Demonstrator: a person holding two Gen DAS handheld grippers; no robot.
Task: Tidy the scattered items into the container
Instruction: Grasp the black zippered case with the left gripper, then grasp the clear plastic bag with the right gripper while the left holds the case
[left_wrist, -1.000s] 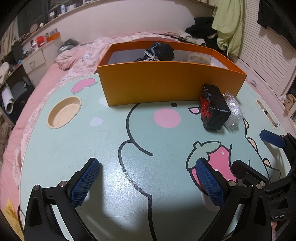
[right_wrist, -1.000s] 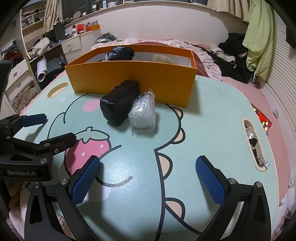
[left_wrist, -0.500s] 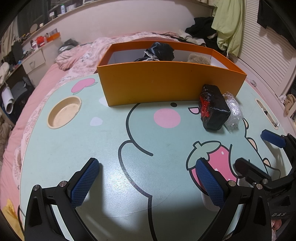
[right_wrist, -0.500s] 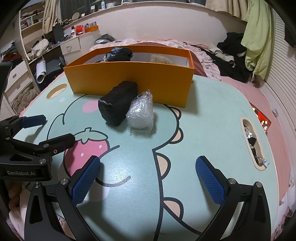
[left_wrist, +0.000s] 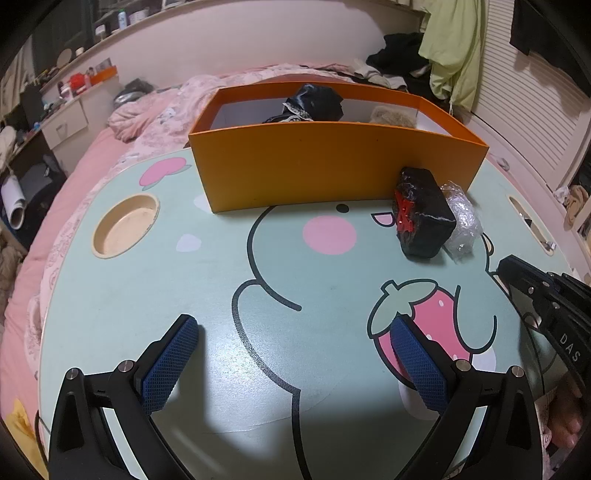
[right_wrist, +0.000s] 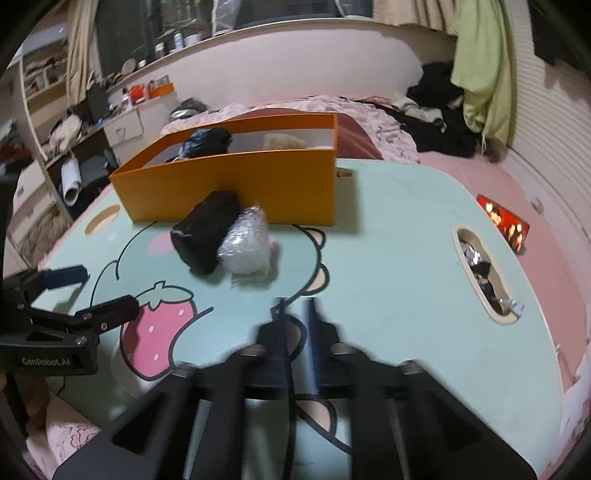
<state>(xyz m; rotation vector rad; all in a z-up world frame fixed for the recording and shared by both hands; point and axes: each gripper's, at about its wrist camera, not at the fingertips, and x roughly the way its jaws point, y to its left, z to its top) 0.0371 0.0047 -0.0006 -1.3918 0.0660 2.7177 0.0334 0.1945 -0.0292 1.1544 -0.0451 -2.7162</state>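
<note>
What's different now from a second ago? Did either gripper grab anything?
The right gripper snapped shut from fully open, closing on nothing; it sits short of the items and has rolled slightly. Nothing was picked up. The left gripper stays open and in place. The black packet and clear plastic bundle still lie together on the table in front of the orange box.

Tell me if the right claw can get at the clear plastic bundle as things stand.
Probably yes, once it reopens. The right claw is shut on nothing, with bare table between it and the bundle. The black packet touches the bundle only on its left.
</note>
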